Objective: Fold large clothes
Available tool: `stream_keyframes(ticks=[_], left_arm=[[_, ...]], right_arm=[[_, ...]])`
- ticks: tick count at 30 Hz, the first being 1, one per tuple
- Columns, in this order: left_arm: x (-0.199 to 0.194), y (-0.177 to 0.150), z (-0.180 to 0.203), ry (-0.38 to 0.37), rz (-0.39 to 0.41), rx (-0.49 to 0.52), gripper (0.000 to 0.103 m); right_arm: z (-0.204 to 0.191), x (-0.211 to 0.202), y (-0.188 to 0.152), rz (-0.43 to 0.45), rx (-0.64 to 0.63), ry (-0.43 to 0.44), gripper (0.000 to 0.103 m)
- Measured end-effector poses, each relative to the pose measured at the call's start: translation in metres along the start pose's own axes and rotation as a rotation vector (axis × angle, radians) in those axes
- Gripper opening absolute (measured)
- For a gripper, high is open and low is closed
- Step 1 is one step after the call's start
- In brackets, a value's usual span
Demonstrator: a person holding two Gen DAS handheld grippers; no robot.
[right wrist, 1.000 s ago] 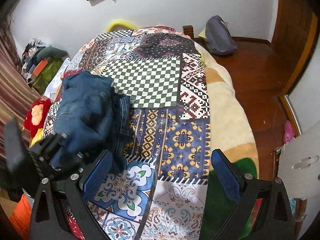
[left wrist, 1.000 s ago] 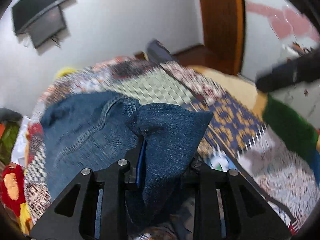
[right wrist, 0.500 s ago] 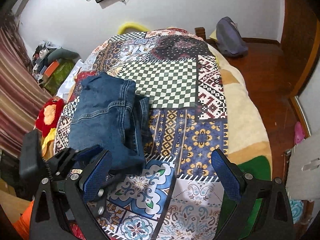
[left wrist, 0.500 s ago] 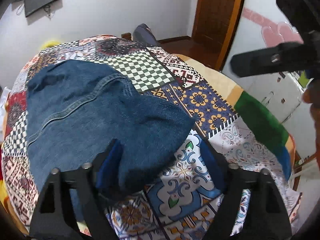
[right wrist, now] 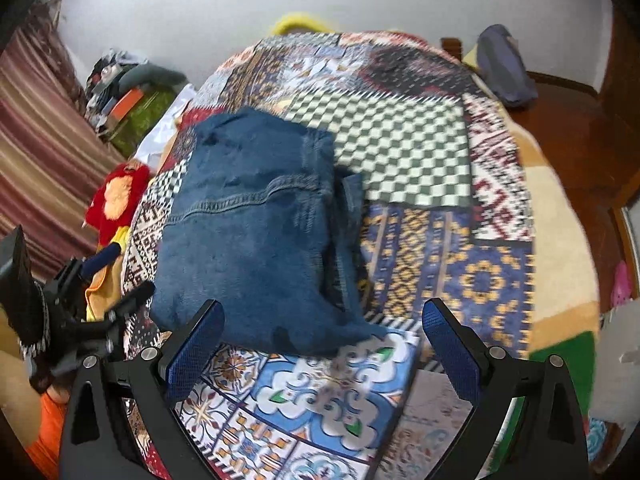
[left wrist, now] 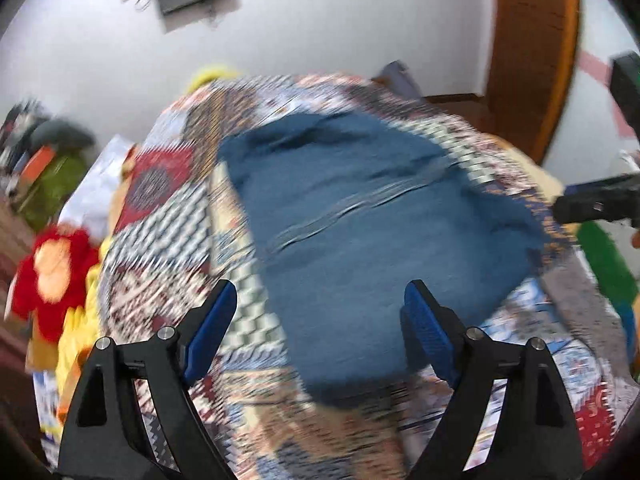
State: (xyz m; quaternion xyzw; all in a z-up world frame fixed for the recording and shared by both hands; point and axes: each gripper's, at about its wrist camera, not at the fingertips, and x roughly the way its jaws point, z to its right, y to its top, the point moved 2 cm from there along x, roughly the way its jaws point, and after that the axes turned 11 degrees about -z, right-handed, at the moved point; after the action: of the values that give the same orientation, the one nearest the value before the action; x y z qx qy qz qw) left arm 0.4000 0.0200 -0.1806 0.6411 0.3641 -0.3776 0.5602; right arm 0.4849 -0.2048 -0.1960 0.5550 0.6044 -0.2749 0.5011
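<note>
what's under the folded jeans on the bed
The folded jeans lie on the patchwork bedspread, whose patterned squares show all around them. Whatever is directly beneath the denim is covered, so I can't tell if anything else lies there.

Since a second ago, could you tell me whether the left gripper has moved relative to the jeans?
Yes. The left gripper has let go of the jeans and drawn back from them; its jaws have just been opening, and the denim now lies flat on the patchwork bedspread.
</note>
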Motion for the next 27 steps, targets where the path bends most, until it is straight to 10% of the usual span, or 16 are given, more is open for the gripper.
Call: stream_keyframes(ticks=[9,27], left_arm=[[0.041,-0.03,-0.047,-0.199,-0.124,-0.233,0.089],[-0.007,0.021,-0.089,0.007,0.028,-0.176,0.091]], right_arm=[[0.005,0.069,0.002,-0.123,0.002,-0.115,0.099],[-0.046,-0.003,0.041,0.006,-0.255,-0.21,0.099]])
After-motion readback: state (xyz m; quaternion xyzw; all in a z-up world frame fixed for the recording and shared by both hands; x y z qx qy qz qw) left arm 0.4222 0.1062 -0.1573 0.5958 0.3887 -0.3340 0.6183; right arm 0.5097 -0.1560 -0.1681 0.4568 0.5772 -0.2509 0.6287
